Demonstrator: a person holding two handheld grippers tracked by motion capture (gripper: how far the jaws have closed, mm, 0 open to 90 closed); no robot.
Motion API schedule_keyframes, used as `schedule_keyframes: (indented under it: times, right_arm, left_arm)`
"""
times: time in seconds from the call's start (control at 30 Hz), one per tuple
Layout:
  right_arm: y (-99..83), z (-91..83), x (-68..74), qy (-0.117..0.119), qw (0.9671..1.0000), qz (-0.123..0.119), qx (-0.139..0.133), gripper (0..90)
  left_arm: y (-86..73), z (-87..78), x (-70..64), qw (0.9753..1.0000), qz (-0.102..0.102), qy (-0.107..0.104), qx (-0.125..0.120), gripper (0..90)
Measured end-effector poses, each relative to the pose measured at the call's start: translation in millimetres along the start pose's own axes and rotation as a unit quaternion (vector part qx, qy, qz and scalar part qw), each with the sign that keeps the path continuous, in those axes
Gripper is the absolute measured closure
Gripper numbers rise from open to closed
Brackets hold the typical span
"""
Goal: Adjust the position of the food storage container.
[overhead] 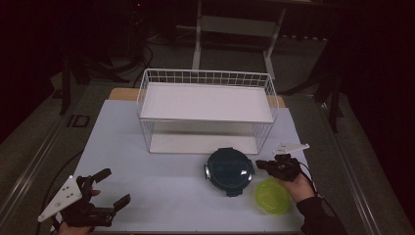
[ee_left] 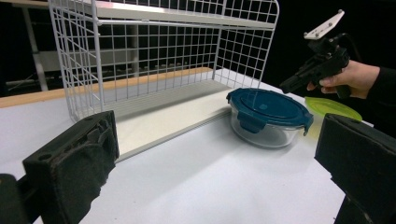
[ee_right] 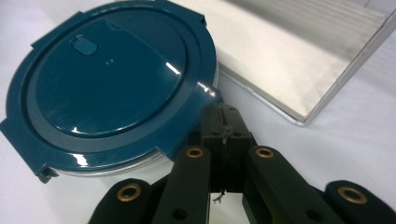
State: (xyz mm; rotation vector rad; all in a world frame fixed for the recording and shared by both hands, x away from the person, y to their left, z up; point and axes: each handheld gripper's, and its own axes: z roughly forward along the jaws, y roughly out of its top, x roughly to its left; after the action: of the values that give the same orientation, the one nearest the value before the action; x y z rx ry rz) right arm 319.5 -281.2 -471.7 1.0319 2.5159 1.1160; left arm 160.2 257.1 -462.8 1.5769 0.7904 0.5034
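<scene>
A white table point(overhead: 161, 196) takes most of the high view, and around it the room is so dark that the floor and the frames behind are hard to make out. On the far half of the table stands a white wire rack point(overhead: 205, 110) with two shelves; the lower shelf is partly hidden under the upper one.

Just in front of the rack's right part sits a round glass container with a dark teal clip lid point(overhead: 229, 170). In the left gripper view the clear glass wall shows under the lid point(ee_left: 267, 112), but I cannot tell if something is inside. Near it, to the right and closer to the person, lies a yellow-green lid point(overhead: 272, 196) — its right edge is covered by the person's right hand point(overhead: 299, 184).

The left gripper point(overhead: 112, 188) is at the near left corner of the table, jaws wide apart and holding nothing; the hand behind it is cut off by the picture's edge. The right gripper point(overhead: 260, 165) points at the container's right rim. In the right gripper view its jaws are pressed together with nothing between them — the tips are very near the teal lid point(ee_right: 109, 84), but touching or not is unclear.
</scene>
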Motion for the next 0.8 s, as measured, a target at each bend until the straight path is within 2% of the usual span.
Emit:
schedule_keyframes:
  times: [0.23, 0.3, 0.43, 0.47, 0.57, 0.8]
  right_arm:
    - [0.3, 4.3, -3.8, 0.007, 0.9999, 0.003, 0.015, 90.0]
    - [-1.3, 6.8, -5.6, 0.015, 0.9995, 0.004, 0.027, 90.0]
    - [-0.7, 8.0, -4.5, 0.026, 0.9991, -0.008, 0.032, 90.0]
    - [0.7, 9.9, -3.3, 0.031, 0.9986, -0.013, 0.041, 90.0]
    - [1.7, 12.3, -3.3, 0.029, 0.9980, -0.019, 0.052, 90.0]
    - [2.3, 13.1, -2.8, 0.027, 0.9983, -0.013, 0.051, 90.0]
  left_arm:
    - [0.5, -0.3, -0.2, 1.0000, -0.001, 0.001, -0.002, 0.0]
    - [0.6, -0.5, -0.3, 1.0000, -0.001, 0.001, -0.003, 0.0]
    - [0.5, -0.3, -0.1, 1.0000, -0.002, 0.002, -0.003, 0.0]
    - [0.5, -0.1, -0.2, 1.0000, -0.002, 0.002, -0.003, 0.0]
    - [0.5, -0.1, -0.4, 1.0000, -0.002, 0.001, -0.003, 0.0]
    - [0.2, 0.7, -0.4, 1.0000, -0.001, 0.001, 0.000, 0.0]
